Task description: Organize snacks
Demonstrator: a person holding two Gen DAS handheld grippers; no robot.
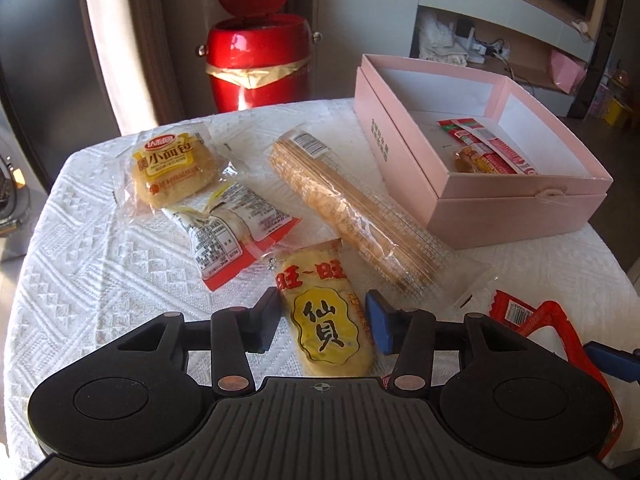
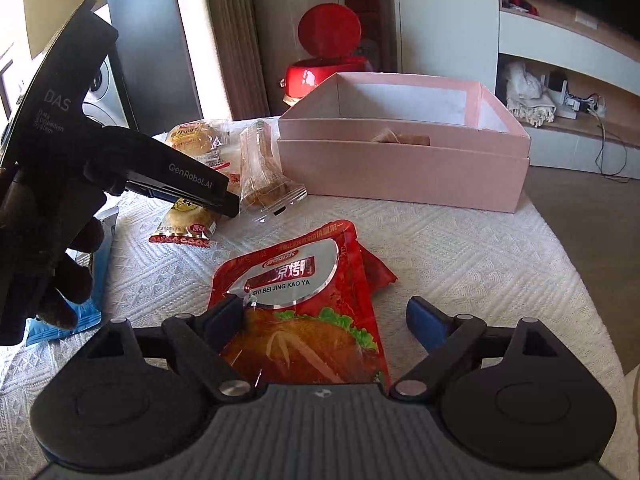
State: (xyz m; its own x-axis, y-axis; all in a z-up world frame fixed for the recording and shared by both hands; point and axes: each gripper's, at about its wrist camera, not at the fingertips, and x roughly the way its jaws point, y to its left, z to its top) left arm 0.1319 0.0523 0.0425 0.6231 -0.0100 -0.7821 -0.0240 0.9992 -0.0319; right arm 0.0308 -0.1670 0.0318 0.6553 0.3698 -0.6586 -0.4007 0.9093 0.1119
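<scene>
My left gripper [image 1: 324, 316] stands open low over the white-clothed table, and a yellow rice cracker pack [image 1: 326, 344] lies between its fingers. My right gripper [image 2: 324, 320] is open too. A red roast duck pouch [image 2: 304, 300] lies flat between its fingers, against the left one and apart from the right one. The open pink box [image 1: 500, 208] stands at the back right and holds red sausage packs [image 1: 488, 144]. In the right wrist view the left gripper [image 2: 230, 204] reaches in from the left over the cracker pack [image 2: 186, 220], and a hand holds it.
A small bread pack [image 1: 172, 168], a white-and-red packet [image 1: 236, 232] and a long clear biscuit sleeve [image 1: 352, 208] lie on the cloth left of the box. A blue packet [image 2: 80, 316] lies under the hand. Beyond the table's far edge stands a red bin [image 1: 256, 56] with its lid up.
</scene>
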